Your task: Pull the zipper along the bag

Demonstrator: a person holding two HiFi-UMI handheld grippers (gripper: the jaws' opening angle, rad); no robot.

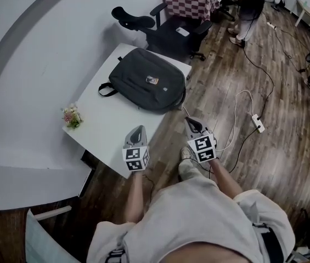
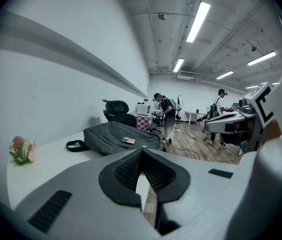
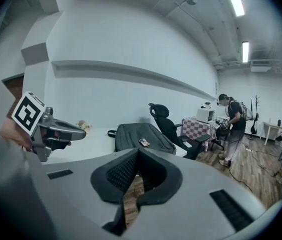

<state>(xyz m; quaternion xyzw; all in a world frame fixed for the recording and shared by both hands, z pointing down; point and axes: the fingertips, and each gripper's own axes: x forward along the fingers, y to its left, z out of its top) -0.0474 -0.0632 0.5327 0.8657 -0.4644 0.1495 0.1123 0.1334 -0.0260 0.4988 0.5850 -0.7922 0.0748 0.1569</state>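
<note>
Bag [image 1: 144, 80]: dark grey, lies flat at the far end of the white surface [image 1: 108, 127], well apart from both grippers. Its long axis runs approx left to right across the head view. The carry loop [image 1: 105, 89] is at the left end, pointing twd the wall [image 1: 28, 53]. The right end sits at the surface's far right corner, at or just past the edge. 1 small label [image 1: 152, 80] lies on top, near the middle.

The surface is a white rectangle w/ its left side by the curved wall. A small bunch of flowers [image 1: 71, 115] stands at its left edge, well apart from the bag. A wide white stretch runs btw the bag and the near edge.

Room: wood floor [image 1: 286, 147]; black office chair [image 1: 168, 34] just beyond the bag; checked cloth [image 1: 187, 1] behind that. A power strip [image 1: 259, 123] w/ white cable lies on the floor to the right, and a person [image 1: 248, 7] stands at the far end.

The left gripper [image 1: 137, 129] hovers at the surface's right edge, near end. Its fingers [image 2: 123, 171] are clenched tip to tip, nothing btw them. The right gripper [image 1: 192, 122] hangs over the floor just beside that edge. Its fingers [image 3: 121, 173] are also clenched, empty. The 2 are side by side, both pointing twd the bag.
</note>
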